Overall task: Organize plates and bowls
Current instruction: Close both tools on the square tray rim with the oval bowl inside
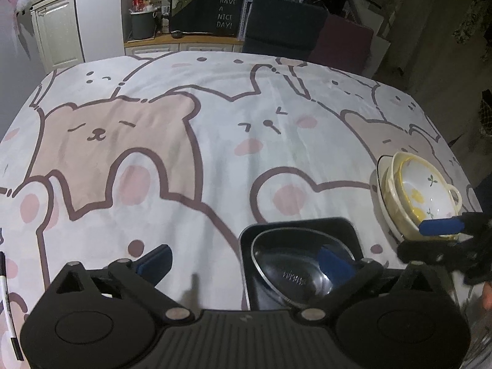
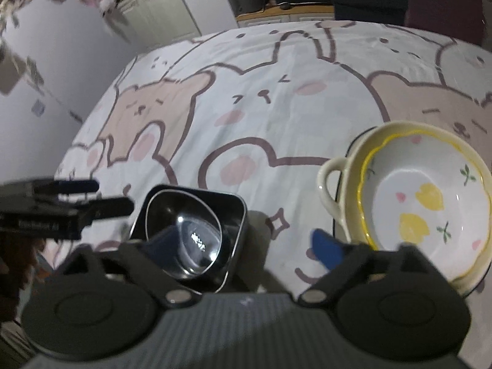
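A glossy black bowl (image 1: 289, 273) (image 2: 190, 224) sits inside a black square dish (image 1: 295, 223) (image 2: 235, 200) on the bear-print tablecloth. To its right stands a stack: a white flower-print bowl (image 1: 421, 187) (image 2: 430, 203) inside a cream handled bowl (image 1: 392, 184) (image 2: 335, 181), on a white plate (image 1: 381, 196). My left gripper (image 1: 244, 263) (image 2: 113, 196) is open, and its right finger hangs over the black bowl. My right gripper (image 2: 246, 246) (image 1: 413, 238) is open between the black dish and the cream stack. Neither holds anything.
The tablecloth (image 1: 215, 153) covers the whole table. A marker pen (image 1: 7, 301) lies at the near left edge. Two chairs (image 1: 283, 27) stand at the far side, with a counter and cabinets (image 1: 58, 30) beyond.
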Motion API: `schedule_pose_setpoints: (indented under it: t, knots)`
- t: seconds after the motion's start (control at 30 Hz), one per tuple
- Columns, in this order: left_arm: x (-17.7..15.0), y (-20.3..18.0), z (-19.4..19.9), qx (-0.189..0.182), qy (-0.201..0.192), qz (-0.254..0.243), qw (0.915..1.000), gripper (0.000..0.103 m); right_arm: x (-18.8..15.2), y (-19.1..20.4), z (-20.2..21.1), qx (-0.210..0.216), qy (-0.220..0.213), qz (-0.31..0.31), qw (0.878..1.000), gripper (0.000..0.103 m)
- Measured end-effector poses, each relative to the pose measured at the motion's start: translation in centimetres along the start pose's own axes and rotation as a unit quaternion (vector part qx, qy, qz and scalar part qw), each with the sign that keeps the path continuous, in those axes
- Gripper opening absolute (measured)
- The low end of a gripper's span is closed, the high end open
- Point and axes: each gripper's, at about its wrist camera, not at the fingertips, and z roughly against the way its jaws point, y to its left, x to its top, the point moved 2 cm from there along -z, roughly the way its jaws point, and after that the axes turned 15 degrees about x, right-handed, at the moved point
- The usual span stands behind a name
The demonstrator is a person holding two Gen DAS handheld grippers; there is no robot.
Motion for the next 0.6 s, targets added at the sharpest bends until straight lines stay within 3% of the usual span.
schedule_pose_setpoints:
  t: [0.23, 0.47, 0.5, 0.57, 0.6]
  knots:
    - [-0.9, 0.9, -1.1, -0.001, 0.025, -0.004, 0.9997, 0.103, -1.1, -0.7, 0.0, 0.023, -0.006, -0.036, 0.999, 0.103]
    - [-1.4, 1.2, -1.9, -0.006, 0.033, -0.009, 0.9994, 0.101, -1.6, -0.7, -1.8, 0.004, 0.022, -0.053, 0.998, 0.1]
    - [-1.4, 1.2, -2.0, -0.007, 0.037, -0.008, 0.9993, 0.1, -1.4, -0.7, -1.9, 0.003, 0.022, -0.056, 0.998, 0.091]
    - [-1.4, 1.2, -2.3, -0.01, 0.041, -0.007, 0.9991, 0.092, -1.1, -0.8, -2.2, 0.003, 0.024, -0.067, 0.997, 0.061]
    - [-1.4, 1.2, -2.5, -0.014, 0.043, -0.006, 0.999, 0.084, -1.0, -1.0, -2.5, 0.005, 0.028, -0.074, 0.997, 0.057]
